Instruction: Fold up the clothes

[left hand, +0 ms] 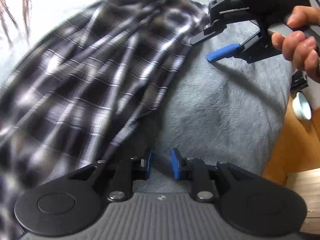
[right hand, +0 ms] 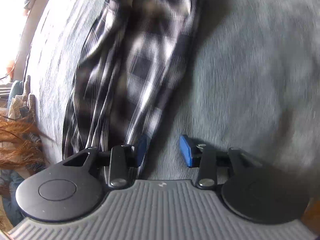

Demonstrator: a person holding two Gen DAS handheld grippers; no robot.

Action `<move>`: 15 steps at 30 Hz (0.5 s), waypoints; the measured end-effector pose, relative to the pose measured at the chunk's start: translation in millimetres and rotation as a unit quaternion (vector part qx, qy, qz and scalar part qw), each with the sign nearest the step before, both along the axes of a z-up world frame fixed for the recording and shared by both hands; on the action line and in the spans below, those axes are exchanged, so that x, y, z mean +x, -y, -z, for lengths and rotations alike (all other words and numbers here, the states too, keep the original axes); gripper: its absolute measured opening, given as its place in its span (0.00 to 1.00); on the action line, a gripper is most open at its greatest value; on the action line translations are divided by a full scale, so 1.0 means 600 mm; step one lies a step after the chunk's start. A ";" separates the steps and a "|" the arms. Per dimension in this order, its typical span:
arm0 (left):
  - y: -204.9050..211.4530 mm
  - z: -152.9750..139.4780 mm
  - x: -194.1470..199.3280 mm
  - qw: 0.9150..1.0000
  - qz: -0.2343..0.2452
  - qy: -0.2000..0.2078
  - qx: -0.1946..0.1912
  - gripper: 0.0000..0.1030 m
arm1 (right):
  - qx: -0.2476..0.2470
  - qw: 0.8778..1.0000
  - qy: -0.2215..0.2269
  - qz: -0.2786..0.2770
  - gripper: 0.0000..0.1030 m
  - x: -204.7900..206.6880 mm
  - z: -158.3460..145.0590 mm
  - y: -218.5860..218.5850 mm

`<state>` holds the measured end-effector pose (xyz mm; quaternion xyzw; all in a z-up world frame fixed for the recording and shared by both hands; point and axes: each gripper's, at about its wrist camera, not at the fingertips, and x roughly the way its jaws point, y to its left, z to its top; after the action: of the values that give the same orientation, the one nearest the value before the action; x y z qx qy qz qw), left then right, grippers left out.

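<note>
A dark plaid garment (left hand: 96, 70) lies rumpled in long folds on a grey fleece blanket (left hand: 220, 110). In the left wrist view my left gripper (left hand: 162, 164) is open just right of the garment's near edge, with only blanket between its blue pads. My right gripper (left hand: 200, 50), held by a hand (left hand: 296, 40), is open at the garment's far right edge; one finger touches the cloth and the blue finger is over the blanket. In the right wrist view the garment (right hand: 136, 70) runs down to the left finger of the right gripper (right hand: 164, 150), and bare blanket (right hand: 250, 70) shows in the gap.
The blanket's right edge drops to an orange-brown wooden surface (left hand: 296, 140) with a small white dish (left hand: 302, 108). Reddish-brown strands (right hand: 18, 140) and cluttered items sit past the blanket's left edge in the right wrist view. Both views are motion-blurred.
</note>
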<state>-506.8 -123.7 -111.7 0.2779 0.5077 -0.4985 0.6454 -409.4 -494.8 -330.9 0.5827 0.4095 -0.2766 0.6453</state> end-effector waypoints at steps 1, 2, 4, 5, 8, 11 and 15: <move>-0.010 -0.010 -0.001 1.000 0.002 0.018 -0.006 0.23 | 0.003 1.000 0.004 0.006 0.36 -0.002 -0.001 -0.005; -0.019 -0.019 -0.003 0.999 0.007 0.038 -0.012 0.24 | 0.006 1.000 0.007 0.011 0.36 -0.003 -0.001 -0.010; -0.024 -0.029 -0.006 0.997 0.019 0.073 -0.017 0.25 | 0.007 1.000 0.010 0.015 0.36 -0.001 -0.006 -0.015; -0.023 -0.032 -0.008 0.996 0.026 0.089 -0.018 0.27 | 0.007 1.000 0.011 0.017 0.36 0.000 -0.009 -0.018; -0.023 -0.029 -0.011 0.991 0.047 0.124 -0.013 0.29 | 0.001 1.000 0.009 0.016 0.36 0.003 -0.014 -0.020; -0.040 -0.025 -0.007 0.986 0.065 0.152 -0.004 0.28 | -0.003 1.000 0.007 0.016 0.36 0.001 -0.019 -0.020; -0.032 0.007 -0.018 0.981 0.082 0.174 0.014 0.11 | -0.009 1.000 0.007 0.014 0.36 -0.006 -0.028 -0.020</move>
<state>-517.6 -104.3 -116.0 0.4105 0.3700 -0.4860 0.6770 -412.9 -482.7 -313.9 0.5840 0.3947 -0.2853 0.6494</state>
